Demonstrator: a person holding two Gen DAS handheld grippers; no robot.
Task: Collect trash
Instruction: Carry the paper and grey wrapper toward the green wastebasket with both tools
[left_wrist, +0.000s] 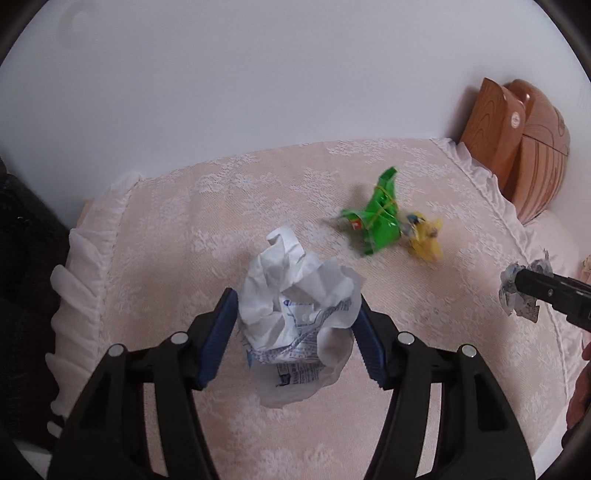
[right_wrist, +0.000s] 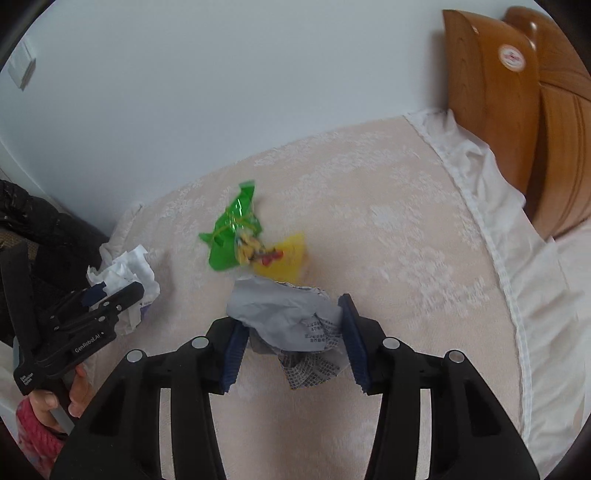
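Observation:
My left gripper (left_wrist: 295, 325) is shut on a crumpled white paper wrapper with blue print (left_wrist: 295, 317), held above the pink lace bedspread (left_wrist: 207, 214). My right gripper (right_wrist: 291, 332) is shut on a crumpled grey printed paper (right_wrist: 288, 317). A green wrapper (left_wrist: 380, 218) and a yellow wrapper (left_wrist: 426, 236) lie together on the bed beyond. In the right wrist view the green wrapper (right_wrist: 231, 232) and yellow wrapper (right_wrist: 284, 258) lie just past the grey paper. The left gripper with its white paper (right_wrist: 125, 273) shows at the left there; the right gripper tip with grey paper (left_wrist: 517, 291) shows at the right edge of the left wrist view.
A wooden headboard (right_wrist: 517, 103) stands at the right by a white pillow (right_wrist: 532, 295). A white wall (left_wrist: 258, 74) is behind the bed. Dark clothing (right_wrist: 44, 225) lies at the left edge of the bed.

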